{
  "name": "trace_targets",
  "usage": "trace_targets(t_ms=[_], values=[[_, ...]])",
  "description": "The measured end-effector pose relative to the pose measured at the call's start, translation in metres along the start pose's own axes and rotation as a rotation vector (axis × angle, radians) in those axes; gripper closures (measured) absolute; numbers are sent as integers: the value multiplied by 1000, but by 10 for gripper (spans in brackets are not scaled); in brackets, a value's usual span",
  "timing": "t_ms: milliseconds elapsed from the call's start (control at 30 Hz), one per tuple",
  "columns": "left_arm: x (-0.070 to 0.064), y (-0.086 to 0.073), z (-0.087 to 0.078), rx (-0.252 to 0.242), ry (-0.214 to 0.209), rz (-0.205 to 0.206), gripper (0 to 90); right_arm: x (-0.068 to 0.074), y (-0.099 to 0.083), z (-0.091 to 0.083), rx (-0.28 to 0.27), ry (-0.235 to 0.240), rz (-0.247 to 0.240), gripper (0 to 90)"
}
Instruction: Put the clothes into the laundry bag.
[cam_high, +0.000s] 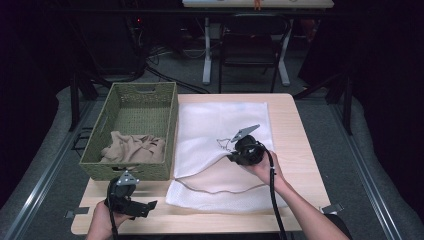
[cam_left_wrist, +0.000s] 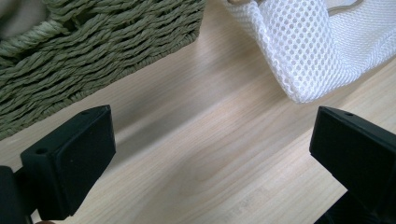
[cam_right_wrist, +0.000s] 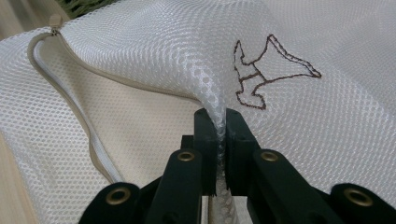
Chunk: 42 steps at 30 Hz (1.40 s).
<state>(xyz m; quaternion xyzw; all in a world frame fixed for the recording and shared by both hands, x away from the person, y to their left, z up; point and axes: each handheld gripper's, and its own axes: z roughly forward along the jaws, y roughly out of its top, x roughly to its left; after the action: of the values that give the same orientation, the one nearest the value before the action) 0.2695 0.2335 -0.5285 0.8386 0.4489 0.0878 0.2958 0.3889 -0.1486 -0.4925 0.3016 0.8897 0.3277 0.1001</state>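
A white mesh laundry bag (cam_high: 220, 125) lies flat on the wooden table, with a beige zipper (cam_right_wrist: 70, 100) along its open edge and a brown stitched figure (cam_right_wrist: 261, 77) on top. My right gripper (cam_high: 235, 155) is shut on a pinched fold of the bag's upper layer (cam_right_wrist: 215, 126), lifting it slightly. My left gripper (cam_high: 145, 207) rests open near the table's front left, its jaws wide apart over bare wood (cam_left_wrist: 205, 154). One corner of the mesh bag (cam_left_wrist: 303, 56) lies just beyond it. A beige garment (cam_high: 132, 147) sits in the green woven basket (cam_high: 107, 122).
The green woven basket's wall (cam_left_wrist: 93, 60) stands close ahead of the left gripper. The table (cam_high: 300, 150) has bare wood at the right and along the front edge. A chair (cam_high: 252, 45) and desk legs stand on the floor beyond the far edge.
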Motion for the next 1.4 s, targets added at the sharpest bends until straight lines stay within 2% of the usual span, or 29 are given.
trace_targets(t_ms=[367, 600, 700, 767, 900, 967, 1133, 1200, 1233, 1267, 1300, 1400], values=[[1, 0, 1, -32, -29, 11, 2, 1, 7, -14, -67, 1, 3, 859], [1, 0, -2, -45, -80, 27, 1, -1, 4, -9, -48, 4, -7, 858], [-1, 4, -8, -48, -74, 58, 1, 0, 3, -7, -43, 4, -12, 858], [-2, 8, -12, -62, -83, 57, 2, 1, 3, -7, -43, 1, -15, 857], [-6, 16, -23, -69, -84, 108, 66, 0, 2, -8, -45, 0, -27, 857], [-7, 20, -25, -65, -81, 128, 60, 0, 2, -8, -48, 0, -29, 857], [-2, 36, -36, -70, -92, 161, 1, -1, 1, -8, -46, -3, -32, 858], [-2, 40, -39, -69, -82, 176, 0, -1, 1, -8, -45, -2, -32, 858], [-2, 48, -44, -55, -70, 212, 0, -1, 2, -8, -45, 0, -36, 858], [-2, 48, -44, -55, -70, 212, 0, -1, 2, -8, -45, 0, -35, 858], [0, 55, -49, -50, -64, 230, 0, -1, 2, -8, -45, 0, -38, 858], [6, 66, -54, -42, -58, 250, 0, -1, 2, -9, -45, 1, -38, 858]])
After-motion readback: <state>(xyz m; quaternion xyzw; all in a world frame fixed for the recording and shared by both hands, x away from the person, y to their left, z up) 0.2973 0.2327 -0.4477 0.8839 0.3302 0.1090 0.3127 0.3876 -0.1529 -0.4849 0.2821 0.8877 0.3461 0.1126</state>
